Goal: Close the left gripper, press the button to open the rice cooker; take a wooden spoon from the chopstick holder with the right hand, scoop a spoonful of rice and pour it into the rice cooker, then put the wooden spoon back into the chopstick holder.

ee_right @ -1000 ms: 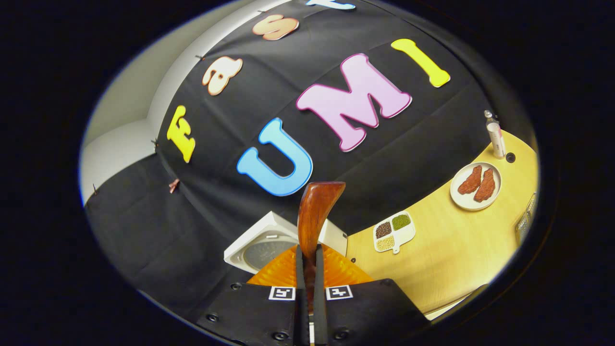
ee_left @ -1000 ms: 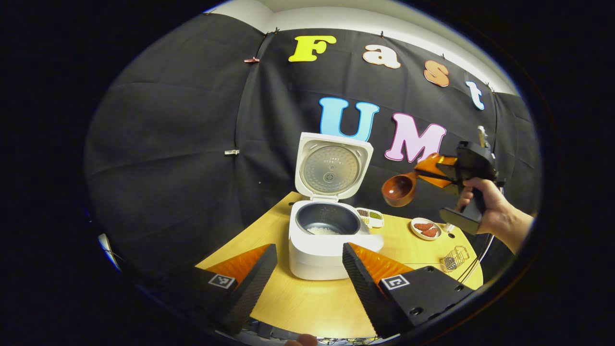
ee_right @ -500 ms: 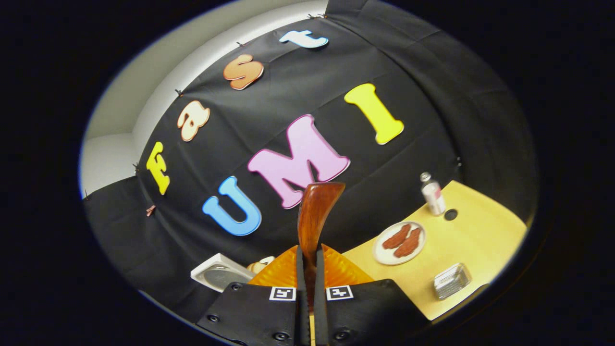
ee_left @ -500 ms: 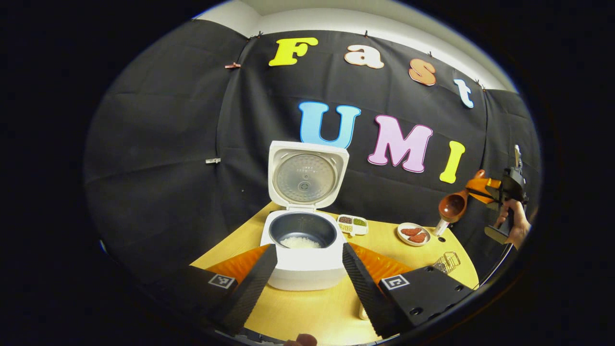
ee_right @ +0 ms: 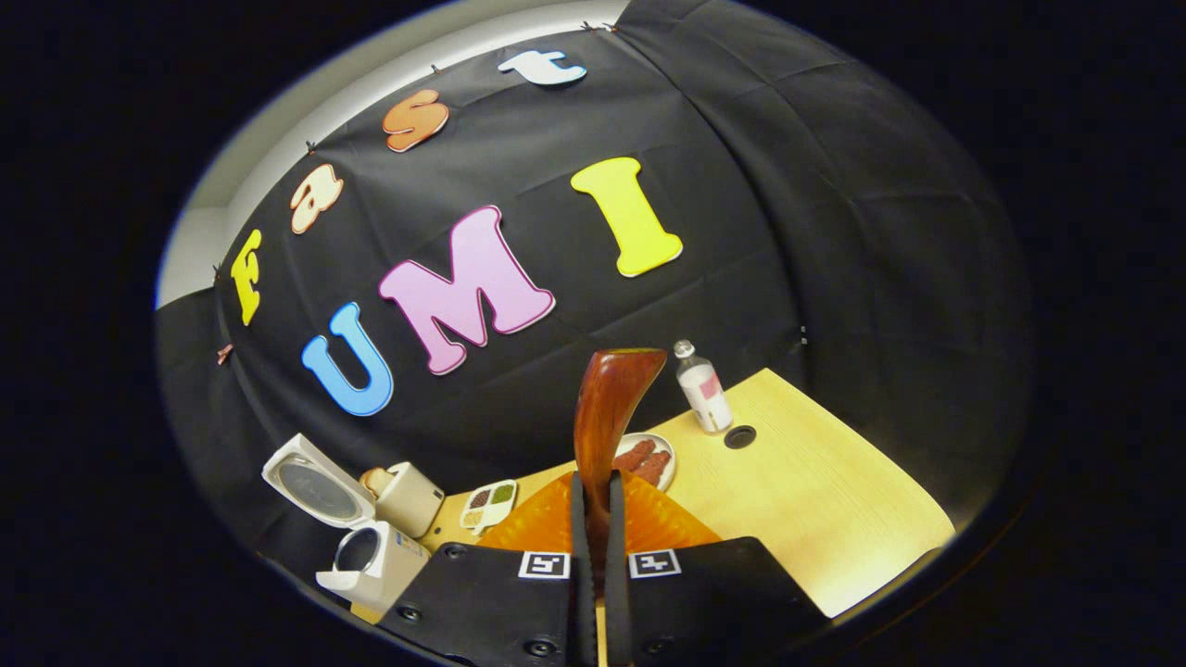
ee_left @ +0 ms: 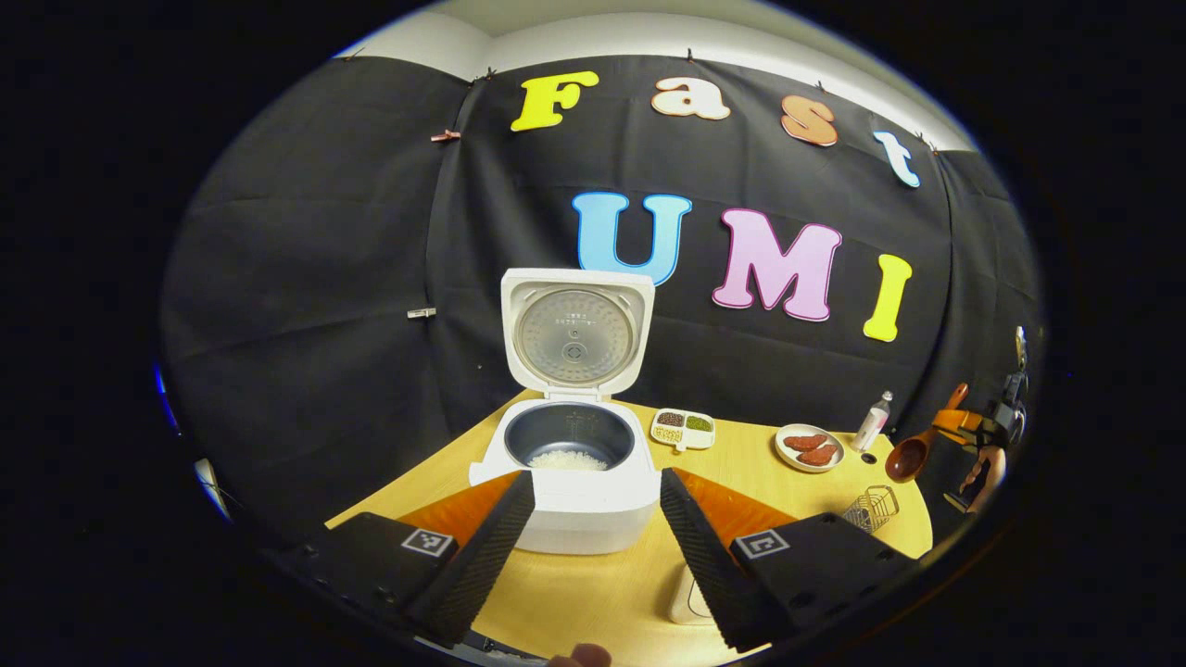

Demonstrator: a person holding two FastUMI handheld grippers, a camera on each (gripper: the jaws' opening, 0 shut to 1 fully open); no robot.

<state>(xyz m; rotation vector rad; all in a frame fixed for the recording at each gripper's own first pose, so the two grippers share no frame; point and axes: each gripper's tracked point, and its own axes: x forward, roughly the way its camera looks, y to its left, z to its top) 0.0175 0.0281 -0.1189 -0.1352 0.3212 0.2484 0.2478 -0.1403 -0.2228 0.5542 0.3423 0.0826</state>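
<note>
**Spoon held clear of open rice cooker**

Rice cooker (ee_left: 573,463) stands on the tabletop (ee_left: 593,593), lid raised, rice inside. Left gripper (ee_left: 593,505) fingers spread wide before it. Right gripper (ee_right: 593,519) fingers clamp the wooden spoon (ee_right: 607,408), well right of the cooker, above the wire holder (ee_left: 871,508).

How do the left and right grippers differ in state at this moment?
The left gripper is open with nothing between its fingers, while the right gripper is shut on the wooden spoon. The left gripper points at the open rice cooker, which holds some rice; the right gripper, with the spoon, is out past the table's right end, near the wire chopstick holder. Both are hand-held above the table.
</note>
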